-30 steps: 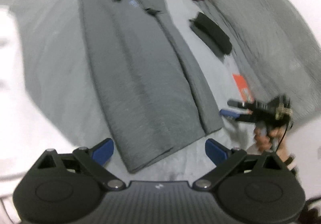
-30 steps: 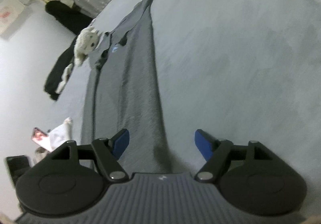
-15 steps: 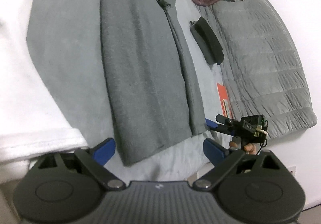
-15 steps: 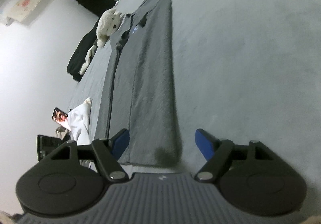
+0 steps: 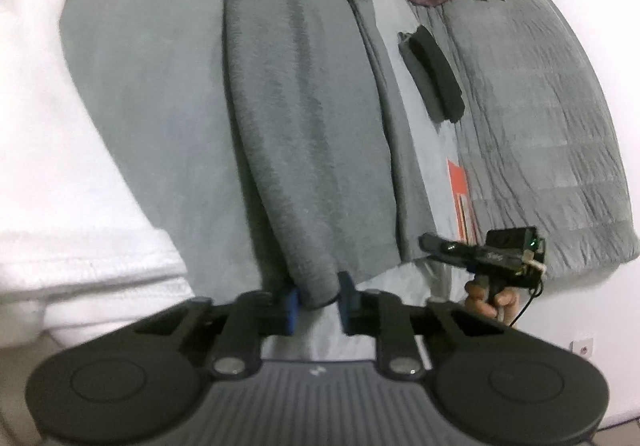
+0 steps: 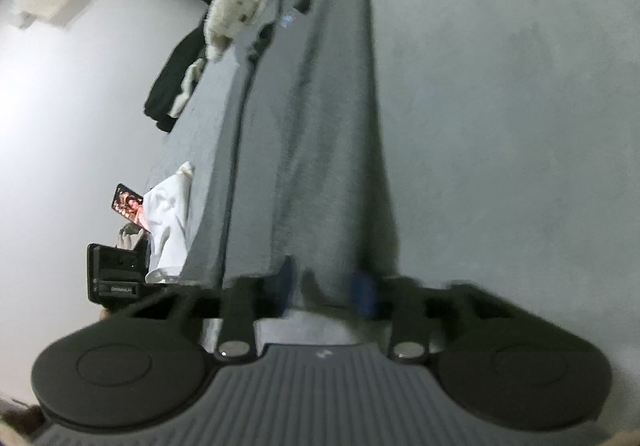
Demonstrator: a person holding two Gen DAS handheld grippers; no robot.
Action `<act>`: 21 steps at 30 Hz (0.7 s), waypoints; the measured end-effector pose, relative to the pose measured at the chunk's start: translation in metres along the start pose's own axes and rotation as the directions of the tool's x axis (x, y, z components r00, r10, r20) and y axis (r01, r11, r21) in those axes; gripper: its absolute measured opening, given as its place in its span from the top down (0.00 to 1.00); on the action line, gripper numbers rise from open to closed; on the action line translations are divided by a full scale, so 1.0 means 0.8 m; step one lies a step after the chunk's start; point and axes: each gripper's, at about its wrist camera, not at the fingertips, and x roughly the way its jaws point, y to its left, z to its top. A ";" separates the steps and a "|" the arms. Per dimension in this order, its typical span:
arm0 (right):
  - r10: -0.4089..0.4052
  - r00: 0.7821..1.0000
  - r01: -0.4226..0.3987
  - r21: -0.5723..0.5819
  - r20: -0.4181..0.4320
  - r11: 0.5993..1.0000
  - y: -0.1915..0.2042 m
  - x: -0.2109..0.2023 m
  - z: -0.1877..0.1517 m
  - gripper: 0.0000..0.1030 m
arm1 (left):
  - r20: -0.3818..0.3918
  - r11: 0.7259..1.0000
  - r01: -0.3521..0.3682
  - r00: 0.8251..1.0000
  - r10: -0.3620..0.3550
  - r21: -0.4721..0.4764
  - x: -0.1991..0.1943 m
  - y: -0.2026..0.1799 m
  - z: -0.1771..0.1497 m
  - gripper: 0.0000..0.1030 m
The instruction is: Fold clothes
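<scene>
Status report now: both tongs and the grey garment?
Left tongs closing on grey garment hem. Right tongs closing on same hem. Nothing in the way.

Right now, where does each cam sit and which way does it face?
Left wrist: on the left gripper, facing along the grey garment; jaws closing on its hem; right gripper and hand visible.
Right wrist: on the right gripper, facing up the garment, jaws closing on it.
Shared: garment, bed.
</scene>
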 end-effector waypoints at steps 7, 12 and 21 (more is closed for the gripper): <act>0.053 0.998 -0.053 -0.018 0.031 0.998 0.012 -0.007 0.006 0.87 | 0.035 0.996 0.086 0.996 -0.086 -0.004 -0.010 -0.008 0.004 0.91; 0.118 0.991 -0.118 0.002 0.071 0.993 0.018 -0.011 0.018 0.87 | 0.079 0.984 0.172 0.983 -0.168 -0.050 -0.023 -0.004 0.011 0.91; 0.184 0.970 -0.192 0.033 0.160 0.981 0.035 -0.003 0.060 0.87 | 0.219 0.951 0.281 0.943 -0.249 -0.131 -0.038 -0.006 0.047 0.92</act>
